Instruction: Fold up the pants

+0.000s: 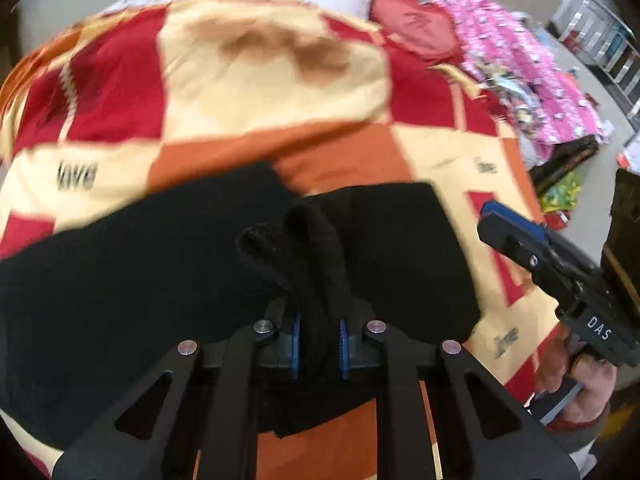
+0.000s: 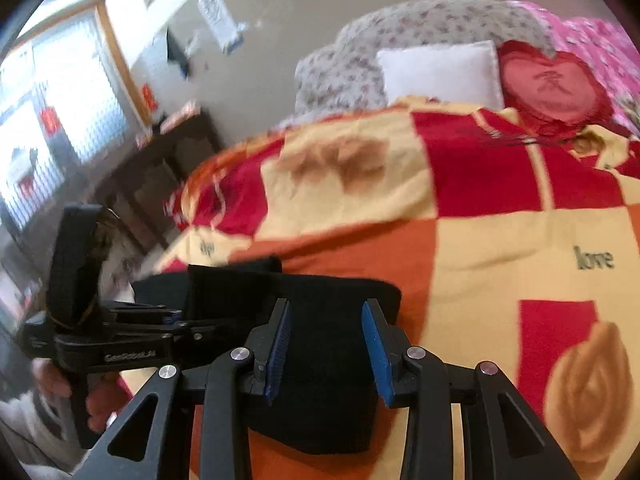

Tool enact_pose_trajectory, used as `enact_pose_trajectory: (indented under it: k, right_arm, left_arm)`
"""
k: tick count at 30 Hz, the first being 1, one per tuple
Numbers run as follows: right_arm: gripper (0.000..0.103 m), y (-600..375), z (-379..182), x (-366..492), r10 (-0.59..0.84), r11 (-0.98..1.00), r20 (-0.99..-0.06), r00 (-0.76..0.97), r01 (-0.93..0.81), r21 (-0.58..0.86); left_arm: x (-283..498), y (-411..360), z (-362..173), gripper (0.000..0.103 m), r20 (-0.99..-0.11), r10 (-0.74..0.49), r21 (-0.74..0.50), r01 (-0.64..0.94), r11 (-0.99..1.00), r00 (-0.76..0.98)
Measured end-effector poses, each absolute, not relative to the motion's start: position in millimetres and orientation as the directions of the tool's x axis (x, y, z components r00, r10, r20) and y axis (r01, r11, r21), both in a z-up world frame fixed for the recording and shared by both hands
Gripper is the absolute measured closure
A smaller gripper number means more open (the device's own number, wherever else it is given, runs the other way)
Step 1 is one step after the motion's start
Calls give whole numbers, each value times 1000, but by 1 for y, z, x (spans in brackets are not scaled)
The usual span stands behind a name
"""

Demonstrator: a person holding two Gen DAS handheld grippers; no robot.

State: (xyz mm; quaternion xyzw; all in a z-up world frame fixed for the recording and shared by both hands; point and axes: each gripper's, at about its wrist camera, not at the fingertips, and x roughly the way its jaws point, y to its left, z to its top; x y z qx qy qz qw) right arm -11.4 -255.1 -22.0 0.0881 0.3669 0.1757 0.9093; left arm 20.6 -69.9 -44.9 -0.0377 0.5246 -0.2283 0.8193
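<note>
A pair of black pants (image 1: 140,300) lies on a bed, spread over a patchwork blanket (image 1: 248,80) of red, orange and cream squares with the word "love" printed on it. At the head of the bed sit a white pillow (image 2: 440,72) and a red heart-shaped cushion (image 2: 548,84).

The left hand-held gripper (image 1: 319,344) has its jaws pinched narrow on a bunched, doubled ridge of the black fabric, which rises up between the blue pads. The right hand-held gripper (image 2: 326,348) hangs just above the near end of the pants with its jaws standing apart and nothing between them; from the left camera it shows off to the right of the garment, over the blanket.

The pants already look partly doubled over, with one layer lying on another near the far edge. The step in hand appears to be carrying a gripped edge across to make a fold. The next move likely calls for the free gripper to take a matching edge, so the cloth travels evenly and lands flat, not bunched.
</note>
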Motion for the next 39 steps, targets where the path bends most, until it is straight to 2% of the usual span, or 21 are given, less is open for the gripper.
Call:
enact_pose_trajectory:
  k: [4, 10, 13, 15, 17, 21, 26, 31, 36, 39]
  right_arm:
    - [68, -229, -56, 14, 335, 940, -716, 613, -266, 212]
    - [68, -233, -40, 9, 326, 944, -704, 630, -251, 212]
    - [68, -230, -32, -9, 312, 947, -706, 636, -264, 181]
    - [68, -225, -35, -18, 307, 946, -716, 626, -280, 162]
    - [68, -217, -46, -24, 288, 948, -739, 610, -289, 131]
    - [67, -207, -54, -26, 236, 957, -754, 613, -281, 71]
    - [67, -195, -37, -24, 314, 935, -733, 603, -331, 128]
    - [67, -168, -37, -5, 321, 929, -723, 611, -351, 115]
    - [66, -143, -59, 25, 280, 934, -761, 585, -348, 77]
    - [66, -140, -52, 27, 270, 935, -763, 587, -349, 62]
  left_arm:
    - [22, -66, -52, 90, -833, -420, -315, 315, 895, 361]
    - [26, -66, -48, 83, -839, -411, -306, 315, 899, 357]
    - [23, -59, -45, 76, -834, -403, -304, 297, 905, 376]
    - [19, -52, -43, 60, -838, -362, -266, 272, 925, 408]
    - [16, -47, -43, 54, -834, -336, -245, 253, 936, 438]
    - [14, -37, -47, 54, -834, -338, -261, 228, 938, 437]
    - [3, -22, -36, 54, -826, -317, -246, 208, 947, 467]
    - [-4, -13, -32, 54, -829, -270, -207, 181, 962, 490]
    - [-7, 8, -34, 54, -833, -257, -216, 139, 966, 489]
    - [-8, 24, -35, 54, -840, -245, -225, 101, 969, 484]
